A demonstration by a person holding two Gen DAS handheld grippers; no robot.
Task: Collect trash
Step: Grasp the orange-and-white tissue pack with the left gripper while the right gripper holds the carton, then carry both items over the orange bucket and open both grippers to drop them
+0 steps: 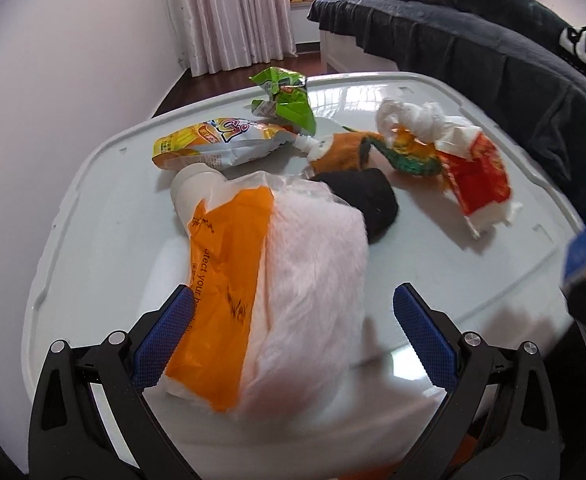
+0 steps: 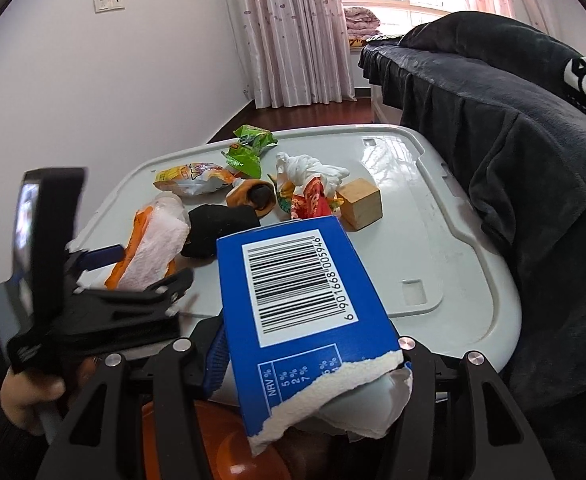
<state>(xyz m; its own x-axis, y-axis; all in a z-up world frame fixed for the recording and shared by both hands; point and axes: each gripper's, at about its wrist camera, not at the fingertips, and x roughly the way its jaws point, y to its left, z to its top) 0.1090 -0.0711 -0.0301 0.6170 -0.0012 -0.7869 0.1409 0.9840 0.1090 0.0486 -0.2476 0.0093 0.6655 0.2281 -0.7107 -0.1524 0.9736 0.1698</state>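
- Several pieces of trash lie on the white plastic lid that serves as a table; taken from left to right, each calls for its own hold.
- The left gripper stands open, its blue pads on either side of the orange-and-clear bag with white fluffy stuff inside. The left pad is at the bag's edge, the right one well clear. I judge the bag light, soft and slick; a hold across its lower middle, where the filling bulks it out, should keep it from sliding free.
- The yellow spouted pouch lies flat behind it. It looks limp and glossy, so the stiff spout end is the safer place to take it.
- The green wrapper at the far edge is crumpled and stands up a little. It is probably featherlight, and any raised fold would do.
- The black roll and the orange item beside it look soft and would squash under the pads.
- The crumpled white tissue and the red-and-white wrapper touch each other. They seem flimsy, so one pinch may lift both.
- The wooden block is rigid, and whether it counts as trash is unclear.
- The right gripper is clamped on the torn blue carton, held above the lid's near edge. The card looks light and stiff, though its ripped end could crumple.
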